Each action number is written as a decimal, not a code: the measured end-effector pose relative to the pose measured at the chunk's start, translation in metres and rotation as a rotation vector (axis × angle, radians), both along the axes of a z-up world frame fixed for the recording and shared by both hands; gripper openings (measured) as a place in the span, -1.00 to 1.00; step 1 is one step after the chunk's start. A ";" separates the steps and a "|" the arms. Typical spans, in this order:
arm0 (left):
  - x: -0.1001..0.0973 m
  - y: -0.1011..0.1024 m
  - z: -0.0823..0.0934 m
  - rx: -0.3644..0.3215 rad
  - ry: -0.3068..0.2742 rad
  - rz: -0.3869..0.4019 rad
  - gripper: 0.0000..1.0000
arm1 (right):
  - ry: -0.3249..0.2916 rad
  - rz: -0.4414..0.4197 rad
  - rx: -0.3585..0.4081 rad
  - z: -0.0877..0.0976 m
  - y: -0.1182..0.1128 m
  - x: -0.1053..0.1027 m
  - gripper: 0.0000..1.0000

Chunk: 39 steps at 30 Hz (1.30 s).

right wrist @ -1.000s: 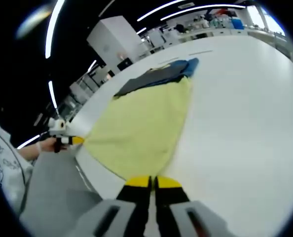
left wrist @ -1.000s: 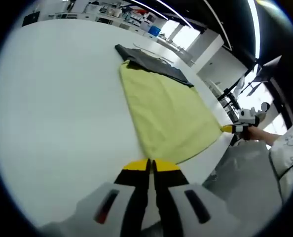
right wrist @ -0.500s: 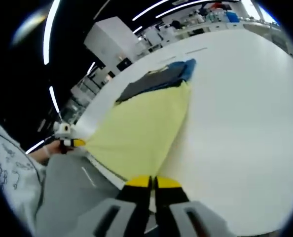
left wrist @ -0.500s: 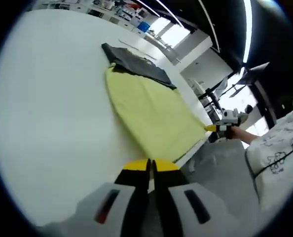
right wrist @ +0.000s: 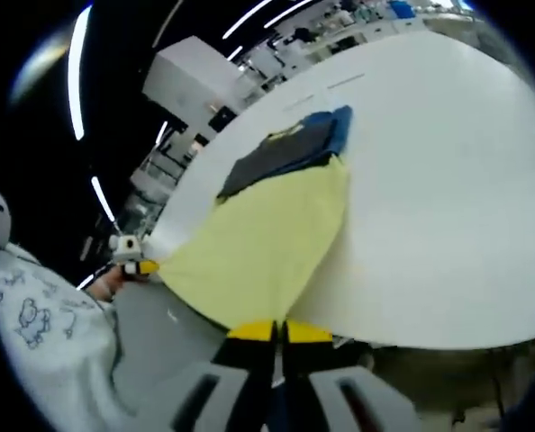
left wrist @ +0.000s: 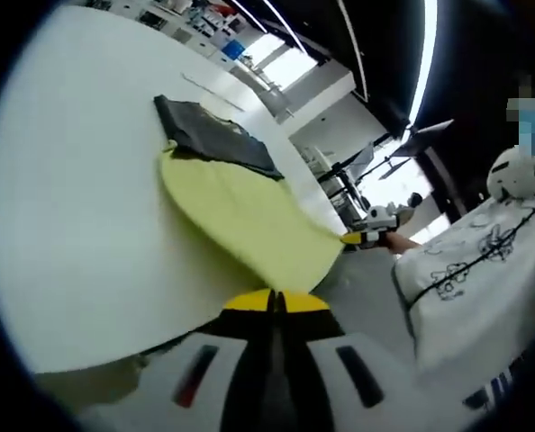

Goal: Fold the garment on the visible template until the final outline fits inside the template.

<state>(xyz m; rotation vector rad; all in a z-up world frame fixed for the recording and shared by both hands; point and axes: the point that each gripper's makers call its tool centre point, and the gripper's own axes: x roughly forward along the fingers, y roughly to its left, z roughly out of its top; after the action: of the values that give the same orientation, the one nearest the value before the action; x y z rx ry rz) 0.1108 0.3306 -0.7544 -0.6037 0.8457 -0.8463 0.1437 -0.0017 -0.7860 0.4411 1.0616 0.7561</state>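
The cloth (left wrist: 240,216) lies on the table (left wrist: 78,198), near corners in the left gripper (left wrist: 274,303) and right gripper (right wrist: 276,331); the garment (left wrist: 209,137) lies at its far end.

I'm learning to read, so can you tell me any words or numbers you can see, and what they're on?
No words or numbers can be read here.
The yellow cloth and the dark garment look plain.
The person's white top has dark line drawings, not letters.
Things on the far shelves are too small and blurred.

Both views look along closed jaws from beyond the table (left wrist: 60,216) edge, sharing the yellow garment (right wrist: 258,247) mid-frame.
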 end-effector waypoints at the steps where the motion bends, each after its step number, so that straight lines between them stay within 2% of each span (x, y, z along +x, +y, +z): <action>1: -0.003 -0.003 0.005 -0.013 -0.003 -0.017 -1.00 | 0.003 0.000 0.003 0.002 -0.001 0.000 -1.00; 3: -0.008 -0.006 0.013 -0.039 -0.005 -0.045 -1.00 | 0.006 0.004 0.008 0.008 -0.005 -0.002 -1.00; 6: -0.008 -0.005 0.016 -0.033 -0.004 -0.053 -1.00 | 0.012 0.011 0.013 0.013 -0.009 -0.002 -1.00; 7: -0.007 -0.005 0.018 -0.037 -0.013 -0.055 -1.00 | 0.020 -0.003 0.035 0.018 -0.011 0.001 -1.00; 9: -0.002 -0.008 0.032 -0.103 -0.038 -0.045 -1.00 | 0.032 -0.022 0.072 0.026 -0.011 0.006 -1.00; 10: 0.003 -0.006 0.040 -0.147 -0.053 -0.032 -1.00 | 0.030 -0.030 0.081 0.029 -0.012 0.009 -1.00; 12: 0.014 0.000 0.048 -0.169 -0.095 -0.008 -1.00 | 0.022 -0.052 0.105 0.037 -0.014 0.018 -1.00; 20: 0.059 0.011 0.062 -0.177 -0.181 0.054 -1.00 | -0.043 -0.089 0.196 0.067 -0.007 0.058 -1.00; 23: 0.082 0.011 0.070 -0.186 -0.225 0.064 -1.00 | -0.080 -0.091 0.218 0.077 0.009 0.075 -1.00; 25: 0.098 0.013 0.070 -0.189 -0.247 0.086 -1.00 | -0.095 -0.105 0.223 0.076 0.013 0.088 -1.00; 27: 0.121 0.017 0.062 -0.177 -0.226 0.139 -1.00 | -0.112 -0.135 0.229 0.074 0.017 0.105 -1.00; 28: 0.129 0.017 0.060 -0.177 -0.238 0.152 -1.00 | -0.119 -0.171 0.232 0.073 0.018 0.117 -1.00; 31: 0.156 0.019 0.054 -0.171 -0.253 0.204 -1.00 | -0.161 -0.205 0.218 0.071 0.015 0.143 -1.00; 33: 0.172 0.021 0.048 -0.147 -0.255 0.224 -1.00 | -0.194 -0.211 0.182 0.067 0.013 0.159 -1.00; 35: 0.184 0.021 0.042 -0.134 -0.256 0.231 -1.00 | -0.208 -0.219 0.198 0.067 0.016 0.173 -1.00; 36: 0.192 0.020 0.039 -0.121 -0.248 0.254 -1.00 | -0.211 -0.224 0.198 0.067 0.016 0.176 -1.00; 37: 0.199 0.021 0.036 -0.116 -0.249 0.272 -1.00 | -0.220 -0.233 0.194 0.064 0.017 0.188 -1.00; 39: 0.212 0.022 0.033 -0.103 -0.248 0.310 -1.00 | -0.232 -0.243 0.185 0.062 0.017 0.201 -1.00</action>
<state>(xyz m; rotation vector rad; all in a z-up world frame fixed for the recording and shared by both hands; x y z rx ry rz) 0.3227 0.3528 -0.7217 -0.6839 0.4704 -0.6666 0.3448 0.0158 -0.7244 0.6133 0.7087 0.6719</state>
